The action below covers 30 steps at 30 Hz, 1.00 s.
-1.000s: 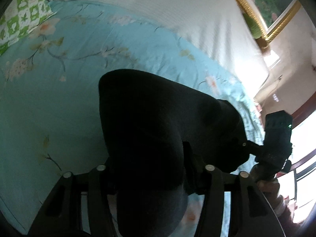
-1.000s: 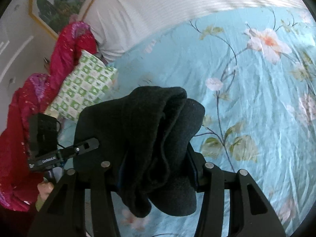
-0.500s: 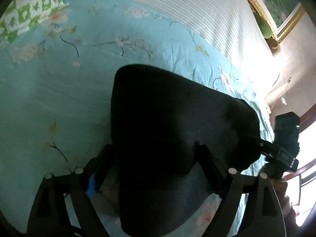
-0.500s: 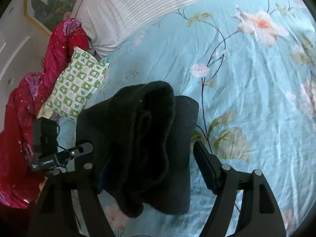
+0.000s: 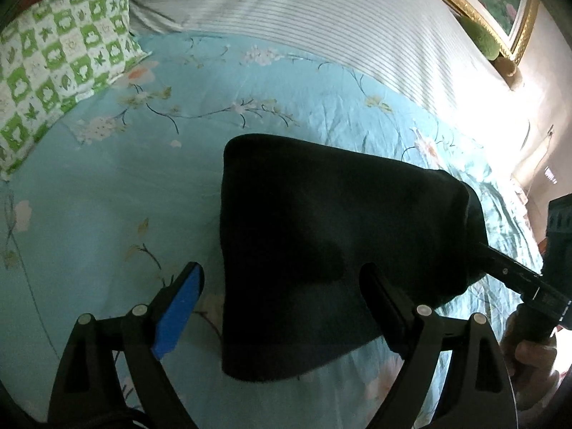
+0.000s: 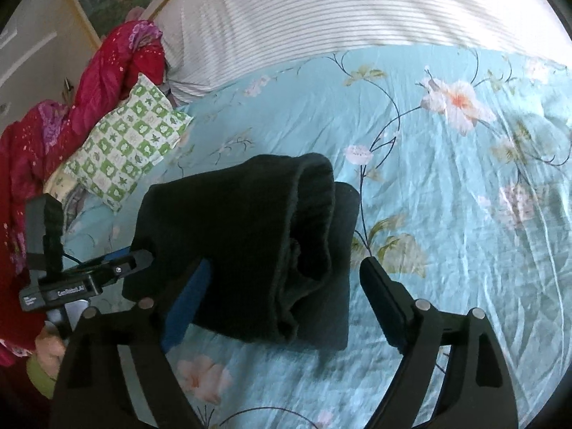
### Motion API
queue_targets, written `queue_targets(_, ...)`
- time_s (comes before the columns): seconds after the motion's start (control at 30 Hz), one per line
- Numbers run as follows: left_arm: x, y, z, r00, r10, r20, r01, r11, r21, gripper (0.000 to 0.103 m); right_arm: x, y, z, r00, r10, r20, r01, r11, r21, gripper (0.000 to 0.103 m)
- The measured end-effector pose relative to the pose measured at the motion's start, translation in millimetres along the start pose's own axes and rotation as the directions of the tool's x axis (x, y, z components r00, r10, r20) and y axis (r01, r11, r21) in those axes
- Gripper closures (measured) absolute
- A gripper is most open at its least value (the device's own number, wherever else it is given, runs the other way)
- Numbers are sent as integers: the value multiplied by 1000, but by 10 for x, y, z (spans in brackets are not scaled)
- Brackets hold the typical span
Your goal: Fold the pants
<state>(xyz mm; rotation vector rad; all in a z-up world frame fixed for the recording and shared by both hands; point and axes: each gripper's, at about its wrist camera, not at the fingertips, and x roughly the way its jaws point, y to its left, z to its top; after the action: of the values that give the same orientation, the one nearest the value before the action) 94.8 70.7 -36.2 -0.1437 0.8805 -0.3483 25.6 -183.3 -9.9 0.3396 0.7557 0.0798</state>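
Observation:
The black pants (image 5: 321,236) lie folded in a thick bundle on the light blue floral bedspread (image 5: 107,186). My left gripper (image 5: 282,296) is open, its jaws spread on either side of the bundle's near edge. In the right wrist view the pants (image 6: 250,236) show stacked layers and a rolled waistband. My right gripper (image 6: 286,286) is open too, jaws wide around the near end of the bundle. The left gripper's finger (image 6: 118,268) shows at the bundle's left side, and the right gripper's body (image 5: 518,279) shows at its right side.
A green and white checked pillow (image 5: 60,60) lies at the far left of the bed. A striped white sheet (image 5: 321,25) covers the head of the bed. A red quilt (image 6: 71,107) is piled beside the pillow. A gold-framed picture (image 5: 500,10) hangs on the wall.
Both grippers have opened and let go of the pants. The bundle now rests on the bedspread, and both grippers have drawn back a little.

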Motion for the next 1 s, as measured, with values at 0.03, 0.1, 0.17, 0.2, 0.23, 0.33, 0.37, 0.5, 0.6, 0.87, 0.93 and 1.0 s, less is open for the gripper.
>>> queue_targets(0.03,-21,-20,-14,1000,11,3,-11,1000,6,13,-20,27,-12,1000,-10,4,10,1000,-8,16)
queue_targets(0.1,-61,-77,-40,999,37,12,-37,999,24,12,-56,75,-27,1000,-22,14,22,999,-24,16)
queue_targets(0.17,-109,-132,-86,998,64,25,-65,997,43,12,-100,119,-49,999,-40,27,41,998,-43,15)
queue_targets(0.2,-129,-157,-105,997,74,31,-75,996,51,11,-117,142,-62,998,-48,33,50,997,-53,14)
queue_targets(0.23,-151,-171,-129,996,80,34,-82,995,56,11,-133,167,-75,998,-58,39,61,996,-62,13)
queue_targets(0.33,-207,-233,-203,994,102,40,-104,992,66,9,-173,235,-132,995,-83,47,86,993,-83,11)
queue_targets(0.37,-229,-255,-239,993,114,43,-116,991,69,8,-184,256,-151,995,-88,49,92,992,-90,11)
queue_targets(0.5,-275,-314,-363,987,153,52,-157,985,76,7,-234,340,-264,992,-106,65,113,987,-114,9)
queue_targets(0.6,-314,-341,-450,983,174,62,-178,981,77,3,-248,388,-334,991,-117,68,124,985,-119,7)
queue_targets(0.87,-393,-415,-554,961,260,92,-269,956,117,0,-287,474,-472,989,-124,85,135,983,-128,5)
queue_targets(0.93,-413,-437,-573,953,286,101,-297,946,127,0,-291,494,-492,988,-125,88,136,982,-134,4)
queue_targets(1.0,-438,-452,-596,948,300,111,-313,940,134,0,-299,512,-513,987,-129,93,142,980,-140,4)
